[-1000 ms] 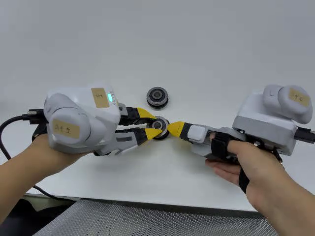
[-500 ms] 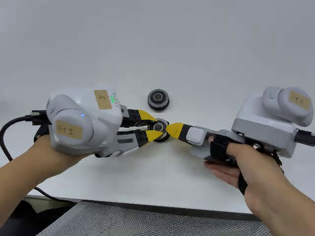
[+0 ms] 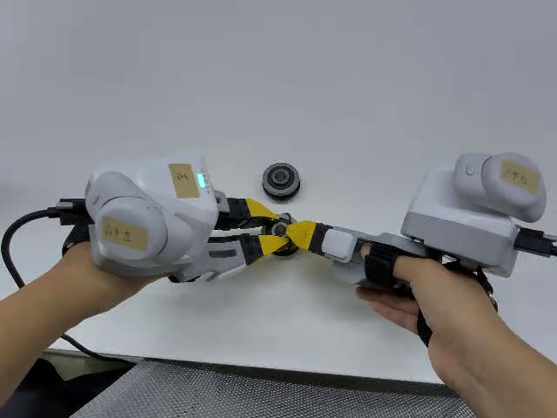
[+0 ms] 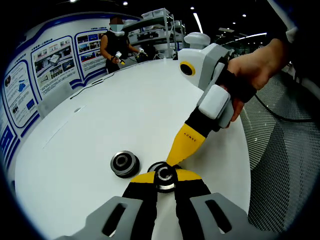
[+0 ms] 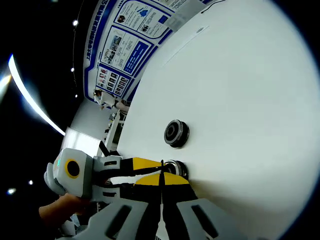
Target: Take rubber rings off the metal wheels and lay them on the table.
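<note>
White bench top (image 3: 365, 113), plain, w/ a mesh edge nearest the person. Closest in head view: L hand (image 3: 74, 274) and R hand (image 3: 435, 300), each round a gripper body, jaws pointing inward twd each other.

L gripper (image 3: 273, 230): jaws part-open, yellow tips clamped either side of a metal wheel (image 4: 165, 177), held just above the table. In L gripper view a black rubber ring (image 4: 153, 165) stands off the wheel's rim on the far side as a thin loop.

R gripper (image 3: 300, 233): jaws pressed together, only a thin slit btwn them in R gripper view. Its tip touches the held wheel where the ring loops out. Can't tell if any ring is nipped btwn the tips.

Vs 1 s ago: R gripper tip has pushed in closer to the L one and now covers more of the wheel; L grip on the wheel unchanged.

Beyond the jaws, a second wheel (image 3: 282, 179) lies flat on the table, near but apart, black ring on it.

Far back in L gripper view: wall posters (image 4: 45, 65), shelving (image 4: 160, 20), a standing person (image 4: 117, 42).
</note>
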The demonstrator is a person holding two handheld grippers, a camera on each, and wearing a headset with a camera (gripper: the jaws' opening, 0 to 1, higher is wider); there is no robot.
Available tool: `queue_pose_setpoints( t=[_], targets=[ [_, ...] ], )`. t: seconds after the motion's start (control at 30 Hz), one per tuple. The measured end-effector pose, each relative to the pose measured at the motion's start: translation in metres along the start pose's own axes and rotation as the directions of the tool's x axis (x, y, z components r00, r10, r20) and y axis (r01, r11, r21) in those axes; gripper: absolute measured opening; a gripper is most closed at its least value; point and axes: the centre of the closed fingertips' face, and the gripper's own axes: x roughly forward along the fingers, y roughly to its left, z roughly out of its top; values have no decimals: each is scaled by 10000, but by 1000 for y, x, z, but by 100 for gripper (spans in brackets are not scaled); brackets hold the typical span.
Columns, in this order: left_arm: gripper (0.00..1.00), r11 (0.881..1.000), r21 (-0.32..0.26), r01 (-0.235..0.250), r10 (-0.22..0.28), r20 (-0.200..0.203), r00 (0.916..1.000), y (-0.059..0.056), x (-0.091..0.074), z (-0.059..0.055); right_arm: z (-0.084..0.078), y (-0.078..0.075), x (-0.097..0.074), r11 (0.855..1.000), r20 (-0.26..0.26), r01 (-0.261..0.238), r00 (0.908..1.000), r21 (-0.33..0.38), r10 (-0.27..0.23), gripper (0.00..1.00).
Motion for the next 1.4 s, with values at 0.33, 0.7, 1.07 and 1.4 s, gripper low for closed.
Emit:
queue_pose_setpoints(
  t=[0.33, 0.7, 1.07, 1.4],
  targets=[
    [12, 10000, 48, -61, 62, -26, 10000, 1, 1, -1, 5, -5, -1, 9994, 96, 261, 9996, -228, -259, 0],
    [13, 10000, 38, 47, -46, -56, 10000, 1, 2, -2, 5, -13, -1, 9991, 186, 344, 9992, 262, -349, 1],
    [14, 9999, -93, -61, 60, -85, 9999, 2, 2, 1, 5, -16, 2, 9984, 182, 364, 9991, 428, -372, 1],
    [15, 9993, -321, -171, 172, 33, 9998, 4, 0, 7, 6, -15, 3, 9975, 276, 282, 9992, 641, -300, 1]
  ],
)
